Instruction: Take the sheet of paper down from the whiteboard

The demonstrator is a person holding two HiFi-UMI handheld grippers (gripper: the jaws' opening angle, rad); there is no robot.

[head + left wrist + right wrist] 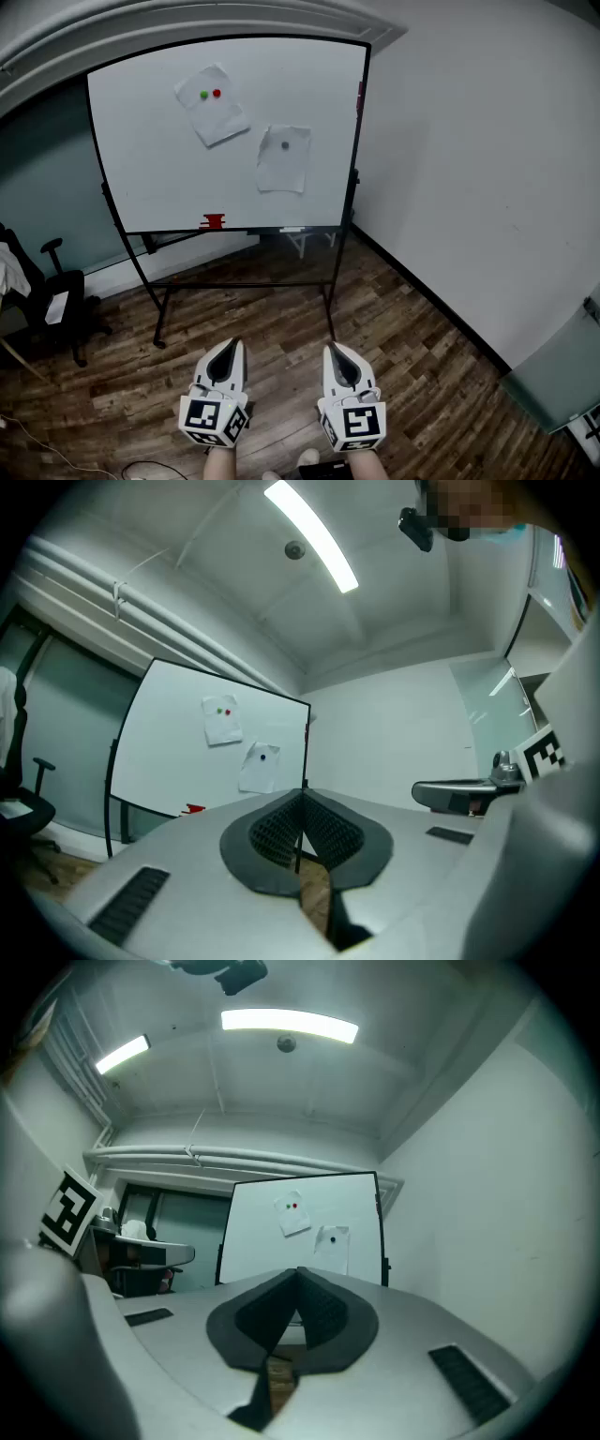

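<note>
Grippers: left gripper (228,349) and right gripper (336,352) are side by side, low over the wood floor (422,375), tips pointing ahead.
Left jaws: pressed together, nothing between them.
Right jaws: closed tip to tip as well, empty.
Red eraser (213,221): sits on the board's tray, far ahead of the left gripper.
Whiteboard (141,150): on a black stand, well apart from both grippers.
Lower sheet (284,161): on the board under one dark magnet (285,145), ahead between the two grippers.
Upper sheet (214,111): tilted, under a green magnet (203,95) and a red magnet (217,93), farthest ahead of the left gripper.
</note>
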